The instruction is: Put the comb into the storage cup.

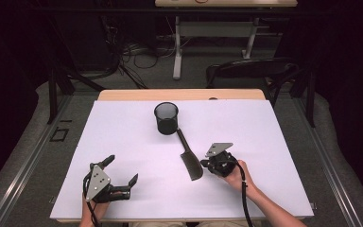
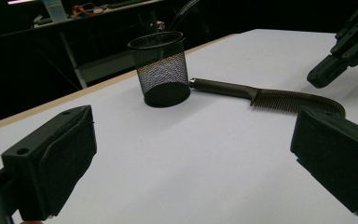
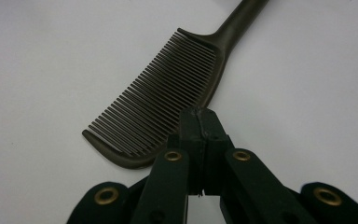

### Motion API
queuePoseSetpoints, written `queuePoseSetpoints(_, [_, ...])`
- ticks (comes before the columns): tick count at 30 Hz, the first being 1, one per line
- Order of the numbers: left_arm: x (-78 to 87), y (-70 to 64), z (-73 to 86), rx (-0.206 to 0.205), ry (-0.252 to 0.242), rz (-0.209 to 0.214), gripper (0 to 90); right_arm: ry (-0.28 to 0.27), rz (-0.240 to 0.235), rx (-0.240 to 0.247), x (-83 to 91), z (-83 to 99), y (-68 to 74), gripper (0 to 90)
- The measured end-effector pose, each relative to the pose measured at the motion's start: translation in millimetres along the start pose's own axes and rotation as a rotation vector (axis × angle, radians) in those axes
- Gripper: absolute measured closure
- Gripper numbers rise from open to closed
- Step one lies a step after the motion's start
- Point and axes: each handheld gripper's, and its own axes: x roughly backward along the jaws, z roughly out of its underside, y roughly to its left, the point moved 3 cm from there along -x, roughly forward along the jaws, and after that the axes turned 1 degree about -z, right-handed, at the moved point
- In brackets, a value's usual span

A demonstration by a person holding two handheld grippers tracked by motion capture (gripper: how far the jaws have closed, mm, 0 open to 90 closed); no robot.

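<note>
Right gripper view: right gripper (image 3: 200,122) covers part of comb (image 3: 168,93) spine

A white-topped table (image 1: 123,142) carries 1 mesh cup (image 1: 166,118) and 1 comb (image 1: 189,157).

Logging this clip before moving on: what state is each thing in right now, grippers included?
Comb: lying flat, handle tip by the cup's base.
Mesh cup: upright, looks empty.
Left gripper: open, holding nothing.
Right gripper: shut, at the comb's spine; grip unclear.
</note>
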Motion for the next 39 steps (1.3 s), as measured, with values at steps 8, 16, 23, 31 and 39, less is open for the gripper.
queuePoseSetpoints(8, [0.1,-0.2,-0.2,0.0,-0.001,0.0,0.2,0.011,0.012,-0.009,-5.0,2.3,1.4,90.0])
queuePoseSetpoints(16, [-0.2,-0.4,-0.2,-0.001,0.001,-0.002,0.3,0.015,0.023,-0.015,-8.2,3.6,1.5,90.0])
queuePoseSetpoints(23, [-0.9,-0.2,0.2,0.002,0.001,0.0,0.3,0.016,0.017,-0.019,-10.8,4.5,2.8,90.0])
queuePoseSetpoints(31, [-0.8,-0.2,0.0,0.002,0.0,-0.002,0.3,0.015,0.002,-0.027,-11.9,4.6,5.1,90.0])
queuePoseSetpoints(39, [-0.2,0.3,-0.3,0.001,-0.001,-0.005,0.3,0.017,-0.009,-0.02,-12.2,2.9,10.3,90.0])
